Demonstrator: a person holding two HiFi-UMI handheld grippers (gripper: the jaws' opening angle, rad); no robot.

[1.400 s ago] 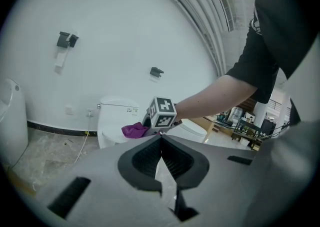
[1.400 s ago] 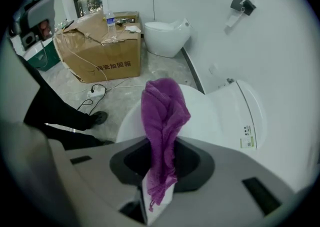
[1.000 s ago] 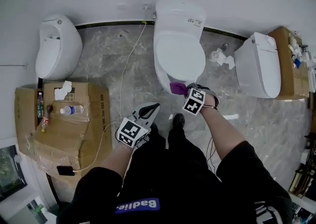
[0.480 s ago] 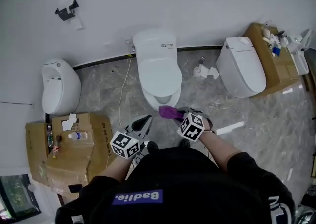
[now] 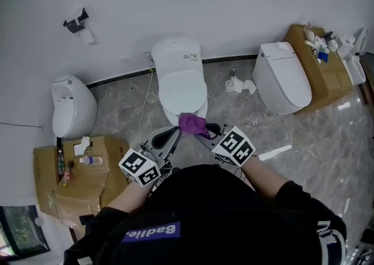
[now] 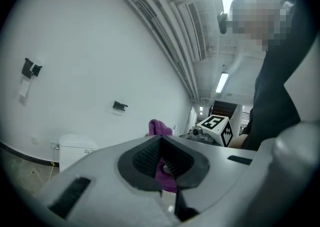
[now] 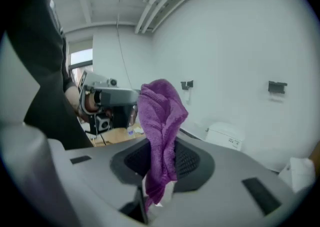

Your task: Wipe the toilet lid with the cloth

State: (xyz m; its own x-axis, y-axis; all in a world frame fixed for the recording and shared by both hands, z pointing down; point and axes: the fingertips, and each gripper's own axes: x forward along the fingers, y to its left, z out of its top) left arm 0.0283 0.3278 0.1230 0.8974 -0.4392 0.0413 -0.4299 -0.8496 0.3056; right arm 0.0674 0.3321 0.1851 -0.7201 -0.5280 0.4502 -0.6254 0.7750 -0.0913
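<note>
The purple cloth [image 5: 191, 123] is hanging mid-frame in the head view, right at the front edge of the toilet lid [image 5: 183, 89], held up rather than lying on it. The right tool [image 5: 202, 132] is clamping it, and in the right gripper view the cloth is sticking up from between the pads. The left tool [image 5: 175, 133] is pointing in from the left with its tip against the cloth, jaws narrowed with a strip of purple showing between them. A cardboard box [image 5: 82, 182] is sitting at lower left and another toilet [image 5: 284, 80] at upper right.
</note>
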